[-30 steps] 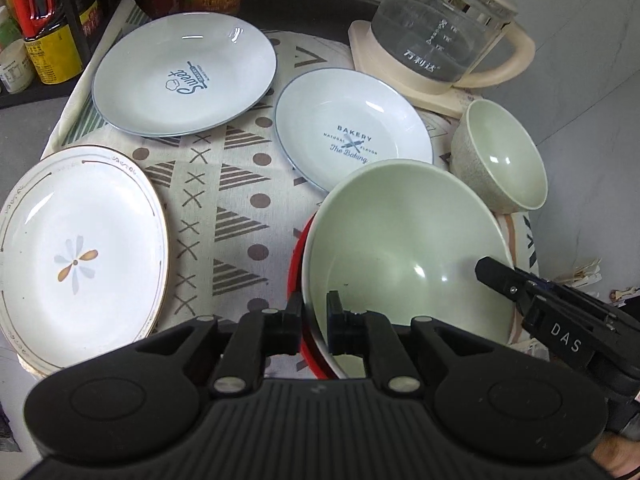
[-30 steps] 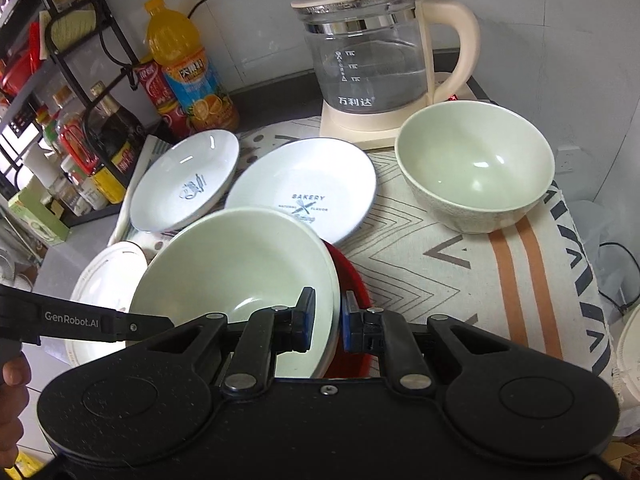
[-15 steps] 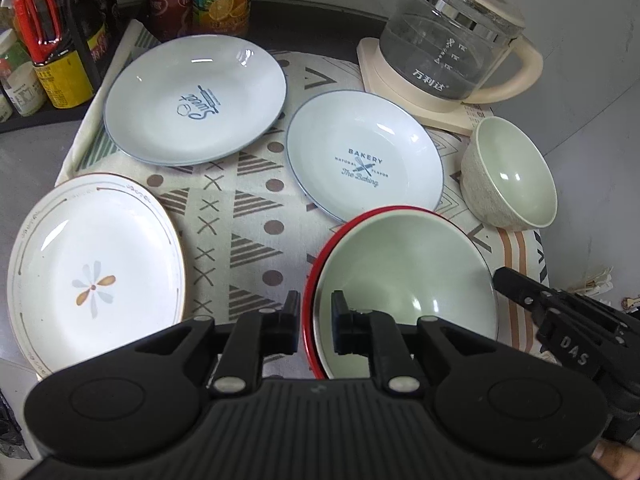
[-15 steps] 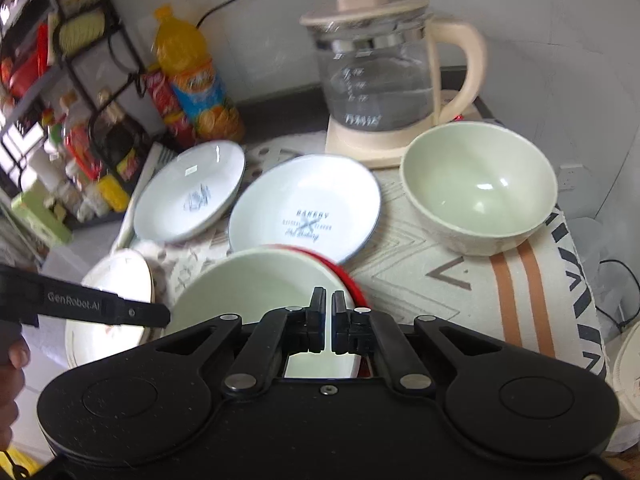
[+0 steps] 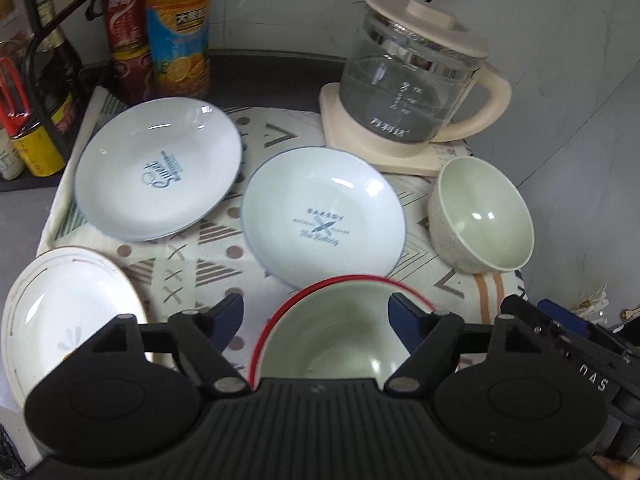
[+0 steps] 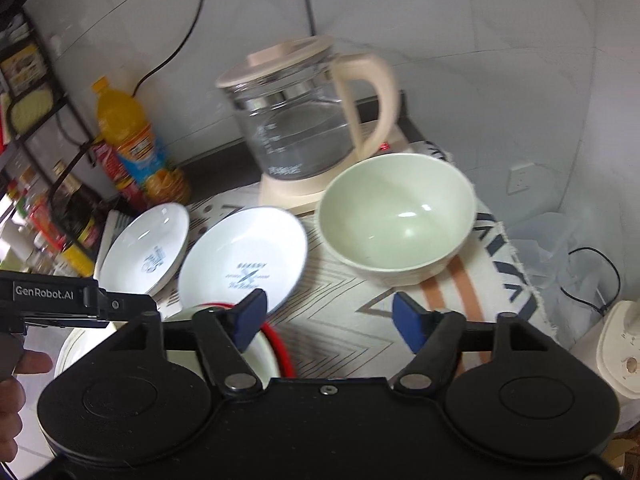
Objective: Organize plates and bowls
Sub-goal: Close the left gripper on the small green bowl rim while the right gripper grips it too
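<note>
A pale green bowl (image 5: 332,332) rests inside a red-rimmed dish (image 5: 262,344) at the near edge of the patterned cloth. My left gripper (image 5: 318,314) stands open above it, a blue pad on either side, touching nothing. In the right wrist view the same bowl (image 6: 264,352) and red rim (image 6: 280,344) lie at lower left, and my right gripper (image 6: 326,314) is open over bare cloth. A second green bowl (image 5: 486,220) (image 6: 398,216) sits by the kettle. Two white plates with blue print (image 5: 160,168) (image 5: 324,218) lie behind; a flower plate (image 5: 60,312) lies left.
A glass kettle on a cream base (image 5: 412,80) (image 6: 304,120) stands at the back right. Bottles and cans (image 5: 176,28) (image 6: 132,144) line the back left beside a wire rack (image 6: 36,120). A hand (image 6: 20,376) holds the left gripper. A white socket block (image 6: 624,352) sits far right.
Both grippers were shut on the green bowl's rim and lowered it into the red dish. They have let go, opened wide and drawn back; the bowl stays in the dish.
</note>
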